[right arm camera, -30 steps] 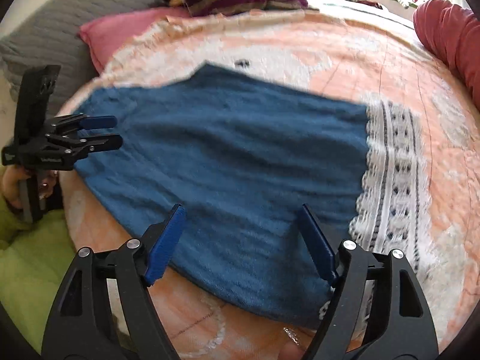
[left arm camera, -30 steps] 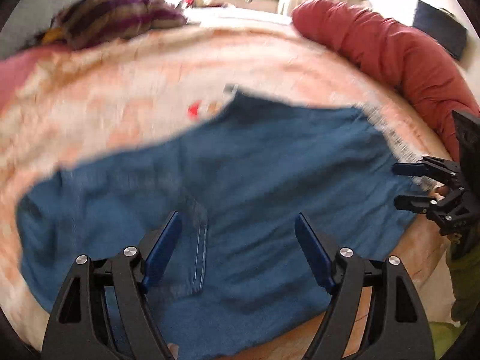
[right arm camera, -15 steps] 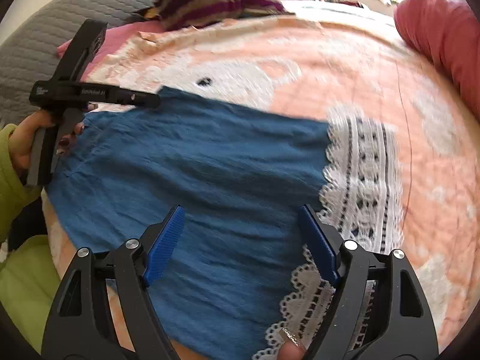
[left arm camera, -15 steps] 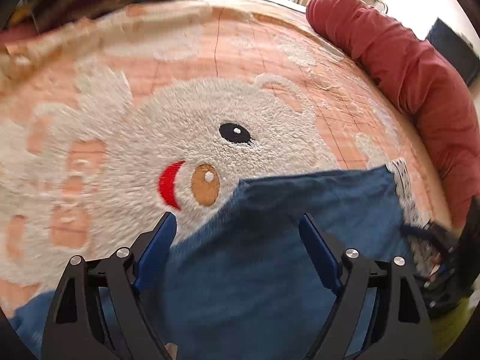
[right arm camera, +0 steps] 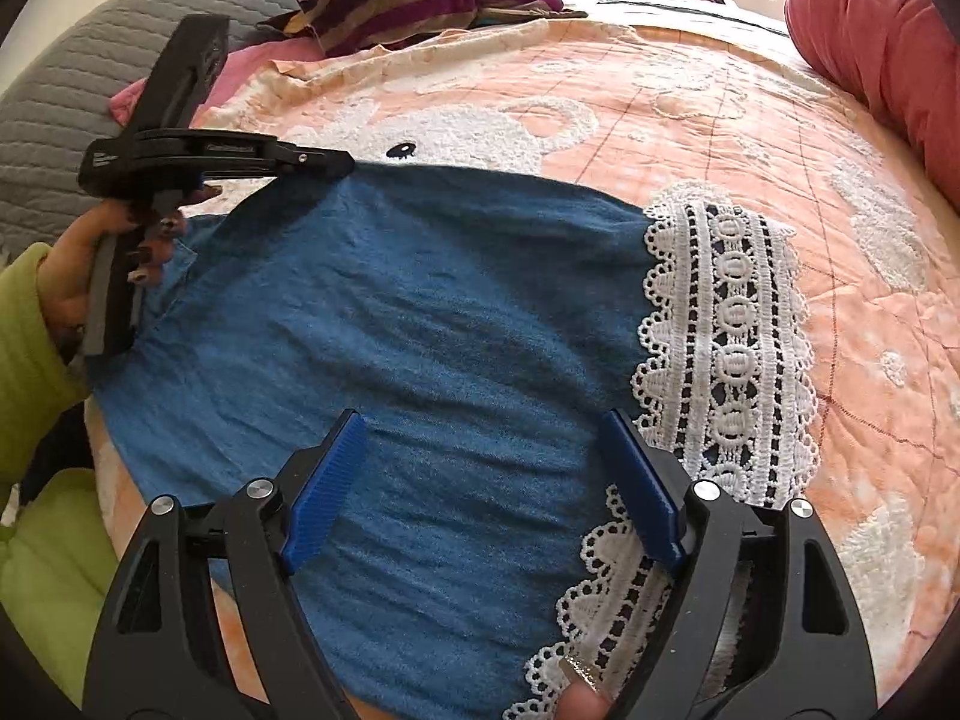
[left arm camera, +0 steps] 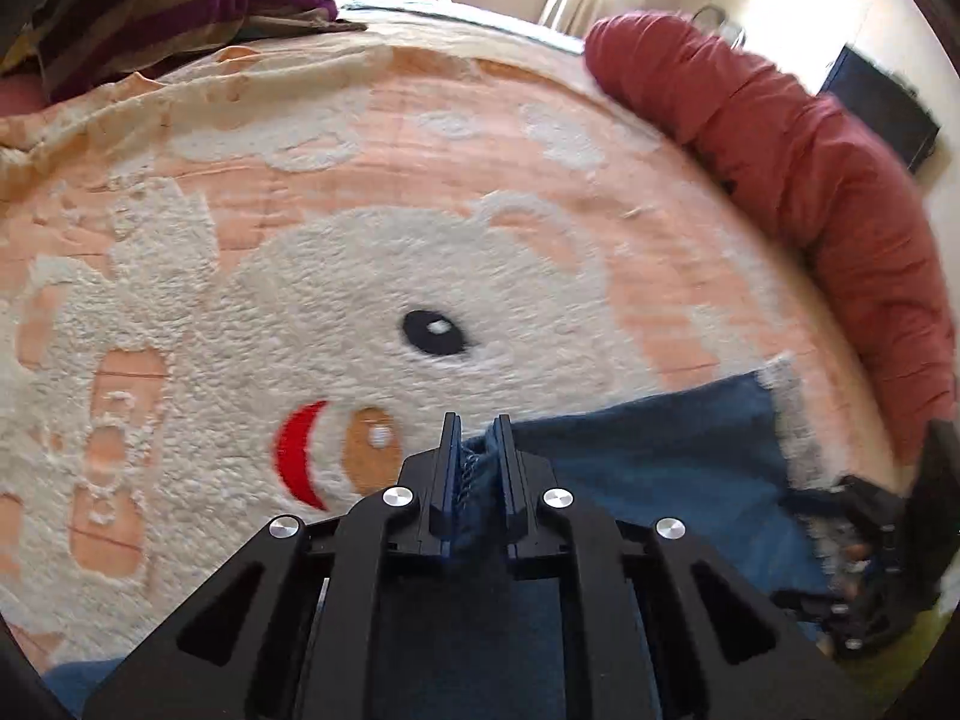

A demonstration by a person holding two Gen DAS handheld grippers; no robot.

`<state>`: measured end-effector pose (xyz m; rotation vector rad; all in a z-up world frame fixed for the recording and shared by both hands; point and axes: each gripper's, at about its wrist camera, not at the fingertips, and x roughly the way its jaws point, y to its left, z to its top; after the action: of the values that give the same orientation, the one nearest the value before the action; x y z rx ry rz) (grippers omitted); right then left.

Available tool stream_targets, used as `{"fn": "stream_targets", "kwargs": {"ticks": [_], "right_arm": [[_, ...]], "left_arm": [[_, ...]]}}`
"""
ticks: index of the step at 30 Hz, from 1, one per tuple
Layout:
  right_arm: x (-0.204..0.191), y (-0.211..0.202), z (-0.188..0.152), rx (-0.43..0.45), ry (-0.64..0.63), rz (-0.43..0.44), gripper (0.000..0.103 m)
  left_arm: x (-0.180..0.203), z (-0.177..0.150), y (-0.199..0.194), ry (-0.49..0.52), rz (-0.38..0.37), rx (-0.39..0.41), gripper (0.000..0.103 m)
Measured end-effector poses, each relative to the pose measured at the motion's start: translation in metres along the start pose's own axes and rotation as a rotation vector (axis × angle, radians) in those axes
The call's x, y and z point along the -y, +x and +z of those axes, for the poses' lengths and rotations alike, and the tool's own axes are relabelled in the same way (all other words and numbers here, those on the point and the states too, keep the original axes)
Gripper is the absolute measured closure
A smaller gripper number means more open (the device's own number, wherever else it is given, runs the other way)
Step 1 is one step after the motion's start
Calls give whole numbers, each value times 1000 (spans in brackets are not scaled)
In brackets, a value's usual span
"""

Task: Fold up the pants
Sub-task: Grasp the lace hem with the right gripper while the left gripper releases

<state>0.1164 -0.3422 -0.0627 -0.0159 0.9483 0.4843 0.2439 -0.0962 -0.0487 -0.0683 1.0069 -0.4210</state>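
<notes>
Pants (right arm camera: 456, 324): blue, mid-frame on the bedspread (right arm camera: 750, 138).
Left gripper (left arm camera: 477, 450): just clamped onto the pants' edge.
Right gripper (right arm camera: 486, 480): jaws wide, lower frame.

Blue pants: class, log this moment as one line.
left claw: just closed on blue pants corner | right claw: open over lace hem | fold: not begun

left gripper (left arm camera: 477, 468) slid over to the far edge of the blue lace-trimmed pants (left arm camera: 648, 450) and its jaws just clamped shut on it
</notes>
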Motion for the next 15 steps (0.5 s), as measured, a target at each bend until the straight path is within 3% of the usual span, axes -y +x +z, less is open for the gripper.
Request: {"fn": "stream_targets", "kwargs": {"ticks": [2,4,7,12,15], "right_arm": [[-2,0,1,-9,-8,-7,29],[-4,-3,2,-18,-5,-2,29],[3,-22,9,31,24,42,29],[52,-51,38,133,104,-63,29],[84,-38,56,89,162,-104,32]], "left_arm": [[-5,-4,10,-10,-3,-22,90],[-12,-6,6,-39,-25,-2,88],[-13,-9,-20,-43,-17,61,76],[11,-29,-62,27,-16,150,73],[20,-52,-65,29,-40,116,73]]}}
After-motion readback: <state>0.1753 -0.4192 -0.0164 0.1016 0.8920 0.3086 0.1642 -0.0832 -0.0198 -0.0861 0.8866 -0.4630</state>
